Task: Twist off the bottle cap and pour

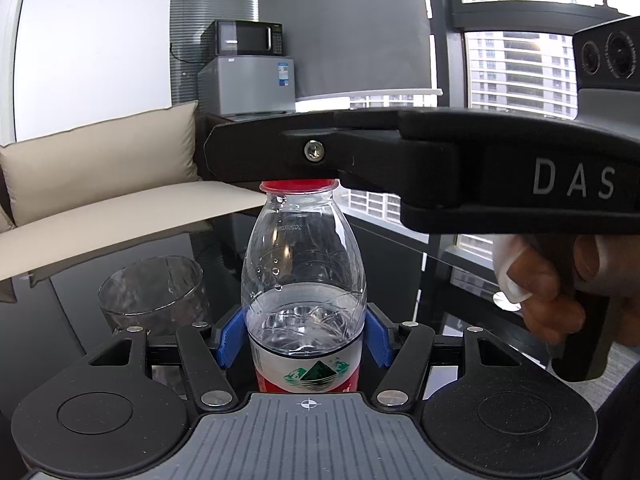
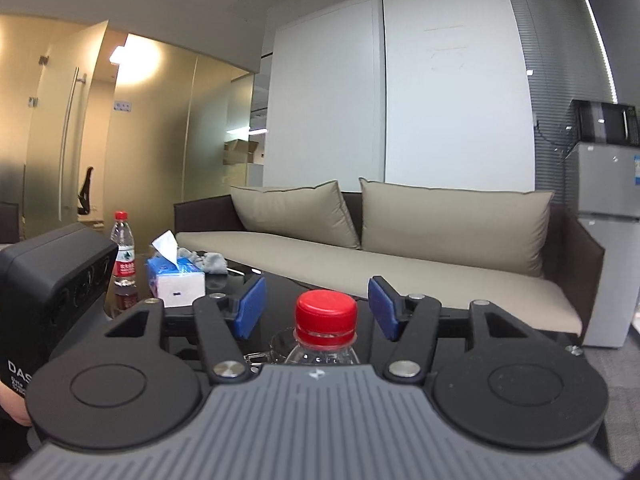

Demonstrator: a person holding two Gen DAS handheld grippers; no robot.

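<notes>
The water bottle (image 1: 304, 280) is clear ribbed plastic, roughly half full, with droplets clinging inside its upper shoulder. A red cap (image 2: 326, 312) is on its neck, and a label in white and red with a green mountain emblem wraps the lower body; the label's writing is too small to read. It stands upright on the dark glossy counter (image 1: 400, 256), long axis vertical, cap pointing up.

The left tongs (image 1: 304, 340) hold the bottle at label height, blue pads (image 1: 230, 338) pressed against both sides. The right tongs (image 2: 318, 308) are spread wide at cap height, their blue pads (image 2: 250, 308) standing clear of the cap on either side. In the left wrist view the right device's black body crosses above the cap, lettered "DAS", with a hand (image 1: 560, 292) gripping its handle.

A clear drinking glass (image 1: 154, 292) stands on the counter just left of the bottle. Farther off are a second capped water bottle (image 2: 123, 252) with a red label, a blue tissue pack (image 2: 176, 276) and a grey cloth (image 2: 208, 260). Behind are a beige sofa (image 2: 360, 252), and a microwave (image 1: 246, 38) on a small grey fridge (image 1: 248, 86).
</notes>
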